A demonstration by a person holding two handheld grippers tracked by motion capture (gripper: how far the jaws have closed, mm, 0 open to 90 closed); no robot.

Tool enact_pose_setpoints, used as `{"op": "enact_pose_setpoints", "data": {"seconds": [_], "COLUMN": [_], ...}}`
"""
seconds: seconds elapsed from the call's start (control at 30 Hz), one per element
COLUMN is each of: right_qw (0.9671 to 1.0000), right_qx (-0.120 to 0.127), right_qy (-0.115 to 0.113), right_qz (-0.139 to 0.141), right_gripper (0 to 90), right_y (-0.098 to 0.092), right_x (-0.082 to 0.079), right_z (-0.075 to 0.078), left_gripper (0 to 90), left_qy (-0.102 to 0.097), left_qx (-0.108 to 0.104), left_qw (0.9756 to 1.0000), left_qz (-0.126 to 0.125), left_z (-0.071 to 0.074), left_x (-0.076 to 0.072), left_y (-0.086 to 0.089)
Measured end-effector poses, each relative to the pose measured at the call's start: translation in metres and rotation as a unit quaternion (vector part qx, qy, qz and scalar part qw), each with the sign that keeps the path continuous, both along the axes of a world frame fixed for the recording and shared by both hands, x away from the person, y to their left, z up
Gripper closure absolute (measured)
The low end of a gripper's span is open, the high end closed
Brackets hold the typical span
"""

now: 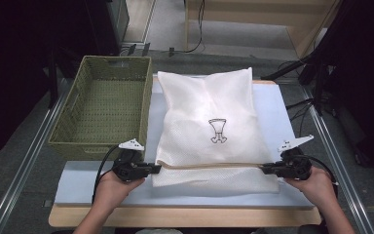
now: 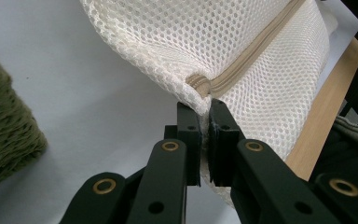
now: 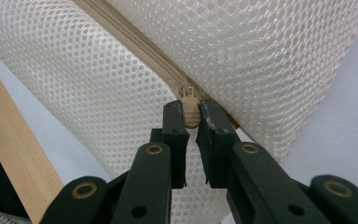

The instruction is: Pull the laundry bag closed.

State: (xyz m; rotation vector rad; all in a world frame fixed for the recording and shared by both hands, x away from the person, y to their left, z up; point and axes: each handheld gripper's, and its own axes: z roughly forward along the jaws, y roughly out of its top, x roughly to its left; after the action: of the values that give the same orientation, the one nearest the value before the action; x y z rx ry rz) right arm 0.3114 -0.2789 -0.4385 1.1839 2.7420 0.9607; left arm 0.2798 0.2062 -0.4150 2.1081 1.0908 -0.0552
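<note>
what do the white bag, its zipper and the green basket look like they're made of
The bag looks like white synthetic mesh fabric, matte: a regular grid of small holes shows up close. The zipper seems to be beige woven tape with fine teeth, likely plastic; its pull tab looks like smooth beige plastic, though that is hard to settle. The basket appears woven from olive-green cord or paper rope, going by its ribbed weave.

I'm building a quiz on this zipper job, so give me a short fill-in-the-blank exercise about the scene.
1. The right gripper is shut on the beige zipper ____ of the white mesh laundry bag.
2. The left gripper pinches the bag's ____ fabric just below the zipper's end.
3. Left of the bag stands a woven ____ basket.

Missing words: pull; mesh; green
</note>
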Motion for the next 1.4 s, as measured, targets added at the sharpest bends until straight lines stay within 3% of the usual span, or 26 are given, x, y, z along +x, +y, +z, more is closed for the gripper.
{"op": "enact_pose_setpoints", "data": {"seconds": [0.3, 0.4, 0.53, 0.73, 1.4], "right_qw": [0.9997, 0.9993, 0.9992, 0.9990, 0.9990], "right_qx": [-0.014, -0.032, -0.024, -0.031, -0.022], "right_qy": [-0.003, -0.005, 0.000, -0.007, 0.004], "right_qz": [-0.018, -0.019, -0.032, -0.030, -0.040], "right_gripper": [82.1, 82.1, 81.9, 81.9, 82.1], "right_y": [-0.006, -0.006, -0.013, -0.013, -0.014], "right_x": [-0.002, -0.003, -0.004, -0.005, -0.005], "right_z": [-0.001, -0.001, -0.001, 0.000, 0.001], "left_gripper": [86.1, 86.1, 86.1, 85.9, 85.9], "left_qy": [0.007, 0.006, 0.004, 0.003, 0.001], "left_qx": [0.003, 0.001, 0.003, 0.002, 0.009], "left_qw": [1.0000, 1.0000, 1.0000, 1.0000, 0.9999], "left_qz": [0.000, 0.000, 0.001, 0.003, 0.006], "left_z": [0.000, 0.000, 0.000, 0.000, -0.001], "left_x": [0.001, 0.001, 0.001, 0.000, -0.001], "left_y": [0.001, 0.001, 0.001, 0.001, 0.000]}}
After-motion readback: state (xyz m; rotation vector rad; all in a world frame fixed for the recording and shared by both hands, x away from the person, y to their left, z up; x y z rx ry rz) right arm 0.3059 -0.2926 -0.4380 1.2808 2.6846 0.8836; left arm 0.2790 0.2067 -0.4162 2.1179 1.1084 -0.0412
